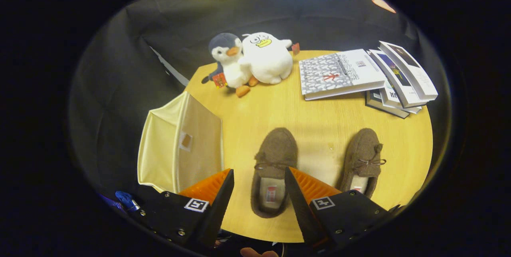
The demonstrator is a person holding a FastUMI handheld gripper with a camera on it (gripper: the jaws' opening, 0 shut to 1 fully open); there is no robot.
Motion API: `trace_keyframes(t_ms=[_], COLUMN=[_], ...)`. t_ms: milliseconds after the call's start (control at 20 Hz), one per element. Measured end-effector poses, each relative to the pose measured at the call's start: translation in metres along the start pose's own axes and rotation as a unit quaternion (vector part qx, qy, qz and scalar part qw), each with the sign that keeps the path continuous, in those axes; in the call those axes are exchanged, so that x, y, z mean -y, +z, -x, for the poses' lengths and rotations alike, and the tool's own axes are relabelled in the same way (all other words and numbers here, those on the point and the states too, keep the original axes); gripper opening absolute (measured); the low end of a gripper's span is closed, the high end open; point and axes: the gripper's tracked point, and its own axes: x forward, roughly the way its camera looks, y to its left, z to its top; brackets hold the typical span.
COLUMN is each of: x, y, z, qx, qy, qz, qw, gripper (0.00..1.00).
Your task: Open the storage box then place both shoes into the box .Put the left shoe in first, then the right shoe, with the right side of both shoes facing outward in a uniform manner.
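Brown fleece fills the gap we look through: our tool [258, 177] is released, its fingers spread wide and pressing on nothing, and the left shoe [273, 171] lies on the counter between and just ahead of them, heel toward us, toe pointing away. The right shoe [362, 161] lies beside it, past the right finger, apart from the first and pointing the same way. Off the left finger stands the box [179, 147], a pale cream fabric one at the edge of the counter [319, 117], with its flap shut. Beyond the shoes, at the far side of the counter, we see two plush penguins [251, 59] leaning together and a fanned pile of books [367, 75].
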Motion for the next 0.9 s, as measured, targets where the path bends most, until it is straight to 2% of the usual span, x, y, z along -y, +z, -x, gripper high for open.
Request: trace_keyframes(t_ms=[300,750,850,900], x=[0.032,0.059,0.064,0.060], y=[-0.033,-0.055,-0.049,-0.051], z=[-0.029,-0.087,-0.089,-0.093], qx=[-0.062,-0.137,-0.144,-0.148], qy=[-0.017,-0.059,-0.057,-0.045], qz=[-0.014,-0.010,-0.014,-0.024], qw=[0.998,0.989,0.988,0.988], gripper=[0.79,0.79,0.66,0.40])
